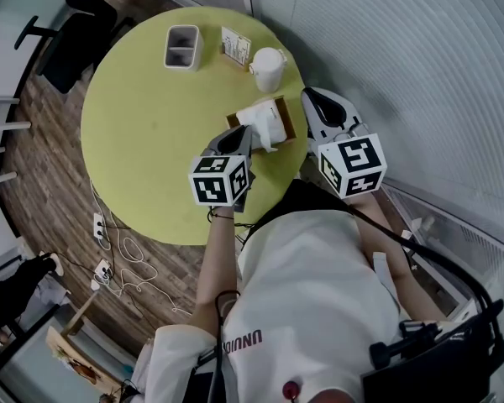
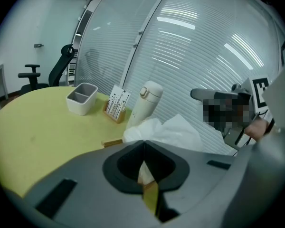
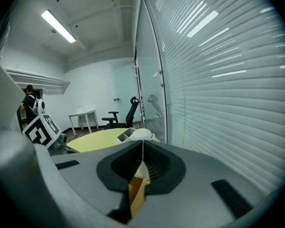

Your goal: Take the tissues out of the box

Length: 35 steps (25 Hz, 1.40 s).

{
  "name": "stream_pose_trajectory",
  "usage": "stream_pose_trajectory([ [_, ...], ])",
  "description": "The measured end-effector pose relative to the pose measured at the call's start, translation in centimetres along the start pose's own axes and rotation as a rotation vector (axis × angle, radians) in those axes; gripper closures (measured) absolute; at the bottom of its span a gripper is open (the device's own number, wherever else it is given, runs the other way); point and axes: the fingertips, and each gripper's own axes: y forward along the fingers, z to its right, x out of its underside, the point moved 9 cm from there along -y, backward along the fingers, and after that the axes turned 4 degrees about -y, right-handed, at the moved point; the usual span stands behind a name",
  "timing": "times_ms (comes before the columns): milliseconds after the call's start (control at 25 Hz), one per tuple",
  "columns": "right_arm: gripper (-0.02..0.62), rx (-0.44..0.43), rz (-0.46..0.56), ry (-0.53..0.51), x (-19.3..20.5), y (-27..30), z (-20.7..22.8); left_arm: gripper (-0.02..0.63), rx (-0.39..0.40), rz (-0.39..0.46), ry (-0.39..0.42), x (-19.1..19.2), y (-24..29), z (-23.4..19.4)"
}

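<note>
Tissue [image 1: 260, 117] bunched above its wooden box [image 1: 284, 114], sheet drawn out toward the person, box's long axis unclear, near right edge of round yellow-green table [image 1: 151, 141], left claw [image 1: 247, 134] closed on tissue's near edge, right claw [image 1: 309, 97] closed and empty just off the table, wood floor [image 1: 42, 183], slatted blinds [image 1: 403, 57], office chair [image 1: 76, 32].

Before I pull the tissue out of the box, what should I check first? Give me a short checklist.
1. The tissue sticks up out of the box: ok.
2. The left tool is shut right at the tissue: ok. Whether it actually pinches the tissue: cannot tell.
3. Box steadied: not ok. The right tool is shut, empty and not on the box.
4. The white bottle stands behind the box, apart from it: ok.
5. Bare table beside the box for laying tissues down: ok.
</note>
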Motion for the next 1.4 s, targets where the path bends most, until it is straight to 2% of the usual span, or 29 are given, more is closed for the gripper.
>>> stream_pose_trajectory([
  [1400, 0.577, -0.036, 0.010, -0.017, -0.2, 0.2, -0.9, 0.594, 0.004, 0.088, 0.000, -0.6, -3.3, 1.3],
])
